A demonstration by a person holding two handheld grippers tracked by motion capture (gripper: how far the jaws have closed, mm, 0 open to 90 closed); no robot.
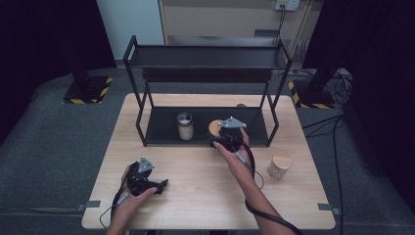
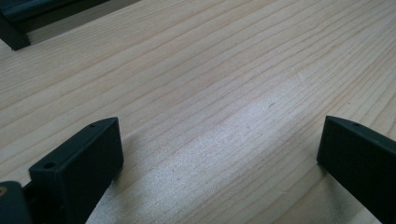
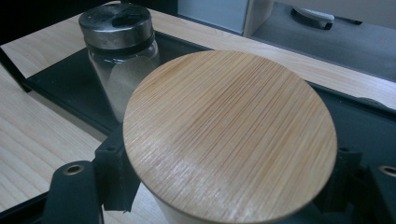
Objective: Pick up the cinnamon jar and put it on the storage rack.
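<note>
A jar with a round wooden lid [image 1: 214, 128] [image 3: 229, 135] hangs at the front edge of the black rack's lower shelf [image 1: 161, 131], right of its middle. My right gripper [image 1: 219, 133] [image 3: 229, 179] is shut on it, one black pad on each side just under the lid. A glass shaker with a metal lid [image 1: 185, 126] [image 3: 119, 46] stands on the same shelf, close by to the left. My left gripper [image 1: 159, 187] [image 2: 219, 154] rests low over the wooden table [image 2: 210, 70] near its front left. Its jaws stand wide apart with bare wood between them.
A second wooden-lidded jar [image 1: 279, 165] stands on the table at the right. The two-tier black rack [image 1: 205, 54] takes up the back half of the table [image 1: 195, 171], with upright posts at its corners. Cables trail from both grippers toward the front edge.
</note>
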